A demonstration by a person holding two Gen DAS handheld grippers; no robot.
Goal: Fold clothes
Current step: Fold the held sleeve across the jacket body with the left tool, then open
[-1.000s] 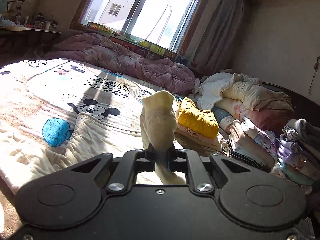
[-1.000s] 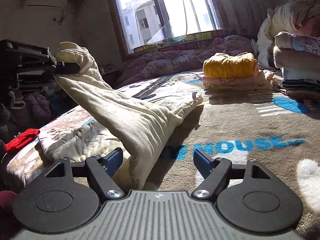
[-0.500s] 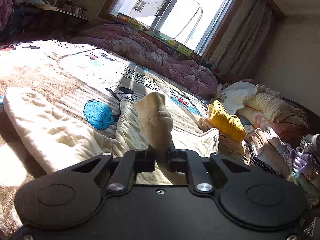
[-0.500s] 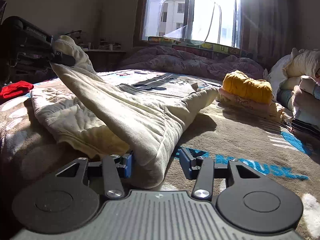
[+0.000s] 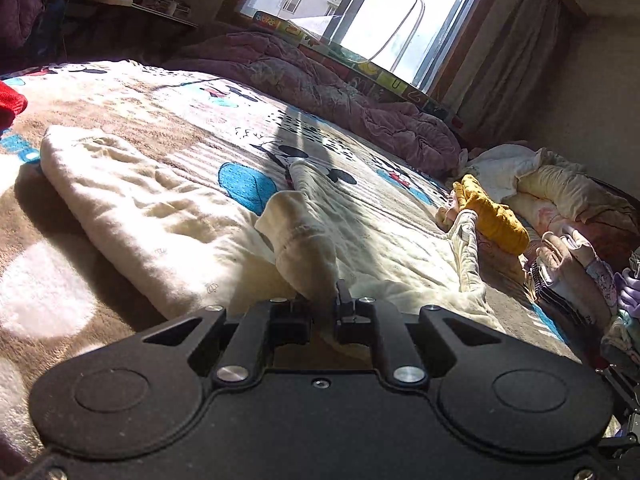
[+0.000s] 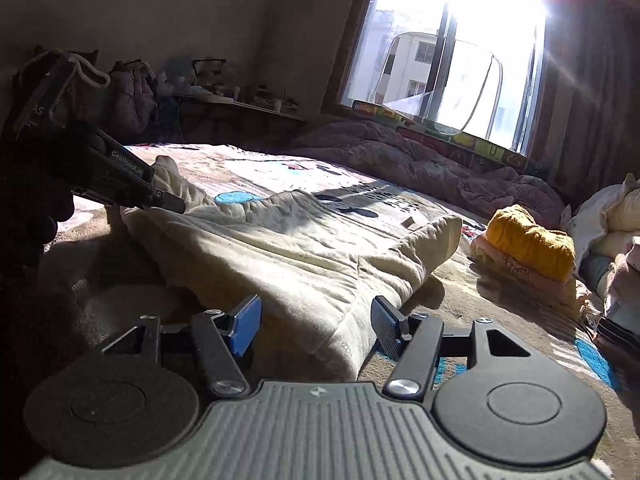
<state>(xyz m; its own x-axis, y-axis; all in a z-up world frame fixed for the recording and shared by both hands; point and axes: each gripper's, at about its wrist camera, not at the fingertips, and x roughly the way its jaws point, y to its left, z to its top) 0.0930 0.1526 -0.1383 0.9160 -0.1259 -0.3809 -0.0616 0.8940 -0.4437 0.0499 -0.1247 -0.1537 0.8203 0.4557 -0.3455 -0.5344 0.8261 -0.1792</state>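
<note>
The left claw (image 5: 323,307) is pressed together on a bunched edge of the cream garment (image 6: 304,248) — the cloth lies spread across the bed (image 5: 132,92). The right claw (image 6: 316,322) is spread wide, its blue pads (image 6: 245,325) either side of the garment's near folded corner — not gripping it.

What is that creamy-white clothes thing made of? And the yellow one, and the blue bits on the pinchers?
The cream garment looks like soft quilted cotton: matte, with stitched dimples and limp folds. The yellow garment looks like a fuzzy knit or fleece, with a nubbly, dull surface. The blue pads on the right gripper's fingers look like ribbed rubber or plastic, though which one is unclear.
</note>
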